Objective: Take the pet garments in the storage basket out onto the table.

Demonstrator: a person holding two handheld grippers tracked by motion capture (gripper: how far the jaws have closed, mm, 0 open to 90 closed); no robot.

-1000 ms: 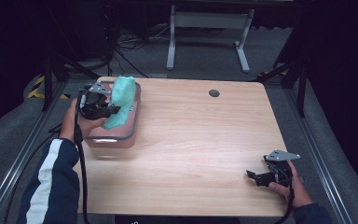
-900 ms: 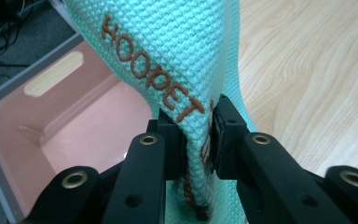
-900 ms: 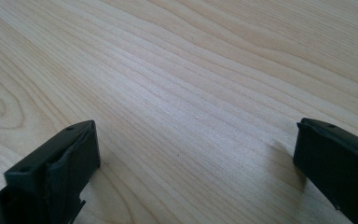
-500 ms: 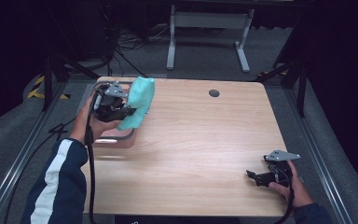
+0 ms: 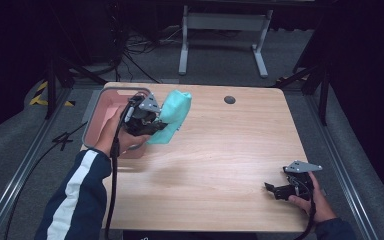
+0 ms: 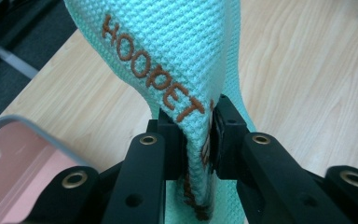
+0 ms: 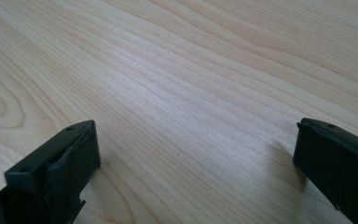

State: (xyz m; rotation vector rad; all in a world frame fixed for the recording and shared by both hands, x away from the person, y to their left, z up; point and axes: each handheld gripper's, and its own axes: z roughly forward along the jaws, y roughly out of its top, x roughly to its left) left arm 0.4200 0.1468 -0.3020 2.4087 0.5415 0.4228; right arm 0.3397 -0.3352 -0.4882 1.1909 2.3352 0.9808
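Wood table (image 5: 220, 165) w/ grommet hole (image 5: 229, 100); metal stand (image 5: 223, 22) behind

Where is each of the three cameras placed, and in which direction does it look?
High view: above the person's side, facing forward and down on the table; forearms, left gripper, right gripper.
Left gripper view: along its shut jaws at the teal cloth.
Right gripper view: along open jaws at bare wood.
Shared: cloth, pink bin.

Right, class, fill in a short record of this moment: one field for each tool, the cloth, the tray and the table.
Left tool: shut on the teal cloth, raised beside the tray
Right tool: open, low over bare wood
Teal cloth: waffle weave, orange lettering HOOPET, pinched at a fold
Pink tray: grey rim, at the table's left edge
Table: light wood
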